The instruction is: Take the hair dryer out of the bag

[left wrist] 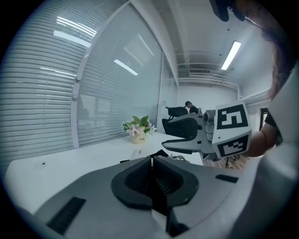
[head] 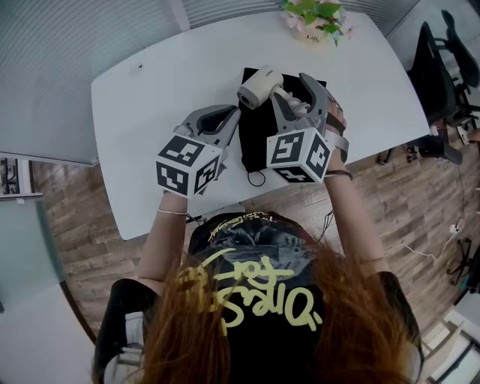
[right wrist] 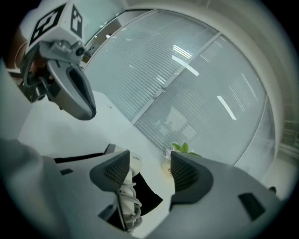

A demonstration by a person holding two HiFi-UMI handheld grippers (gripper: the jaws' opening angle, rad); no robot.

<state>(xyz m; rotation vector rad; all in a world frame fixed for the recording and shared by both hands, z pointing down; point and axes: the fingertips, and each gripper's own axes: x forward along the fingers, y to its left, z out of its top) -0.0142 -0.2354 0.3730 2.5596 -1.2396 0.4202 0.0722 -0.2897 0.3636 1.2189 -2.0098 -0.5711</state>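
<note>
Found both forearms reaching up from the bottom of the head view, side by side over the white table [head: 150,82]. Noted left gripper [head: 232,115] left of centre, tipped slightly down, jaws clenched flat together on nothing. Noted right gripper [right wrist: 149,170] just right of it, jaws spread, released. Located hair dryer [head: 259,85] out of the bag [head: 255,146], at that flat black bag's upper edge, centre of frame. Saw its cord-wound handle in the right gripper's gap, beside one pad and clear of the other; contact not determinable. Recorded flower pot [head: 313,19] at top of frame and office chairs [head: 442,52] at upper right, well apart.
</note>
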